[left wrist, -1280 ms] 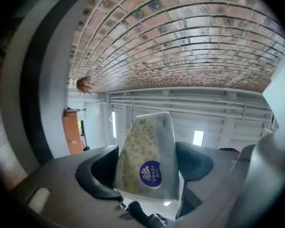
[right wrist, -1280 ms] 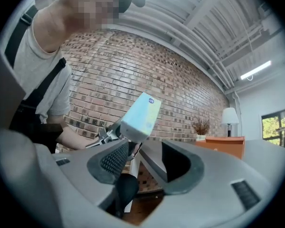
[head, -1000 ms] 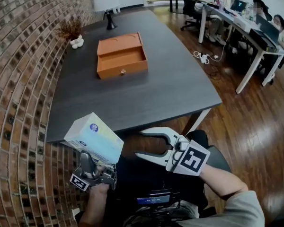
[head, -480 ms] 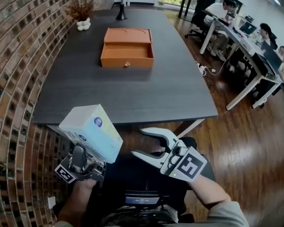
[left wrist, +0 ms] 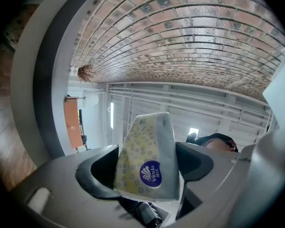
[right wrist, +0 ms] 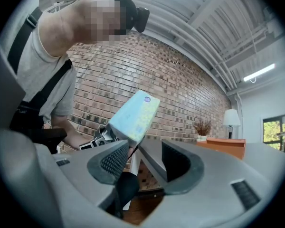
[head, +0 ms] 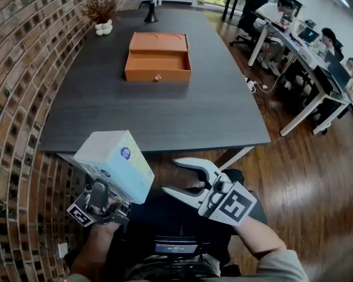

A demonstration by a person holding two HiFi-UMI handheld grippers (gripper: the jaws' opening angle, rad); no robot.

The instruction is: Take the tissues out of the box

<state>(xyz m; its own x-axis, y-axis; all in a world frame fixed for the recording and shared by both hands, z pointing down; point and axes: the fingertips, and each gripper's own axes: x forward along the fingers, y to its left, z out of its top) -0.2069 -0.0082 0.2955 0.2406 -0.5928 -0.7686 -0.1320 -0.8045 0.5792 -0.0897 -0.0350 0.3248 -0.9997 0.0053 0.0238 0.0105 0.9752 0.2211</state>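
Pinching a tissue pack [head: 115, 163] in the left tongs [head: 104, 200] — pads pressed on its two sides, pack tilted up and away from the hand. Held low, off the near edge of the table [head: 153, 116], close to the brick wall [head: 23, 75]. Just beside it, not touching: the right tongs [head: 170, 176], spread wide with nothing between, aimed at the pack. Far up the table, well apart from the pack — an orange box [head: 157, 57], apparently with its drawer pulled open. Beyond that, by the wall, a small plant [head: 101, 10].
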